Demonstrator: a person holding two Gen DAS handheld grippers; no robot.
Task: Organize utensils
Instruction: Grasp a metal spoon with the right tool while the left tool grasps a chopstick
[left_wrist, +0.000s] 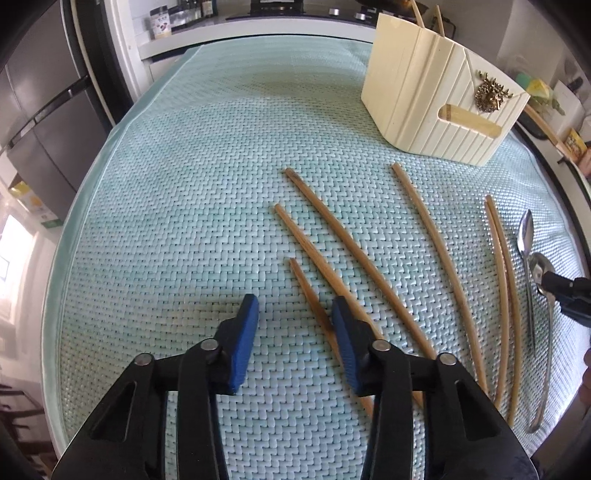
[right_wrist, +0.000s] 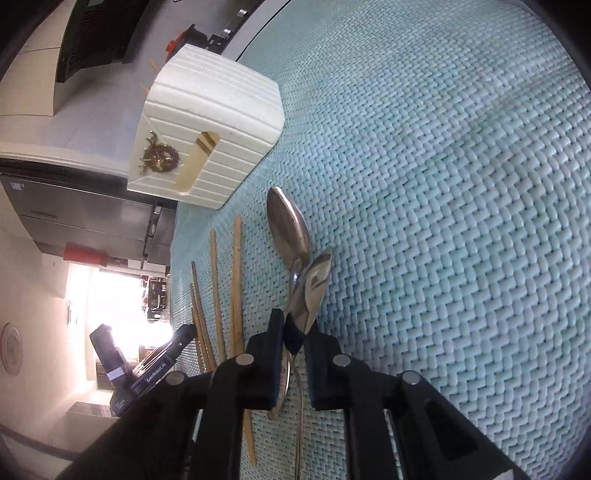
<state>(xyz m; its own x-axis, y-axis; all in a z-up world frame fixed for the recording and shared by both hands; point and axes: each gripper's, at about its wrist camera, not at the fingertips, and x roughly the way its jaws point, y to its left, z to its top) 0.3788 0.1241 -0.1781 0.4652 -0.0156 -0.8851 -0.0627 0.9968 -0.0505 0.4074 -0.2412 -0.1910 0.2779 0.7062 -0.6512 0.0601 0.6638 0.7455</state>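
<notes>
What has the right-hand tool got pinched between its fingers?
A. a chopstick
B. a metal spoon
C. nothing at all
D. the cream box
B. In the right wrist view the right gripper has its fingers closed on the neck of a spoon, bowl raised off the mat; the chopsticks lie on the mat beside it, and the box stands apart.

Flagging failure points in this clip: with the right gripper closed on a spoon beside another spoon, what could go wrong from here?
1. The right gripper pinches one spoon at its bowl's base; the smooth metal may slip or swing when lifted.
2. The second spoon overlaps it and could get dragged.
3. The left gripper has only one pad against a chopstick, so closing might push it aside.
</notes>
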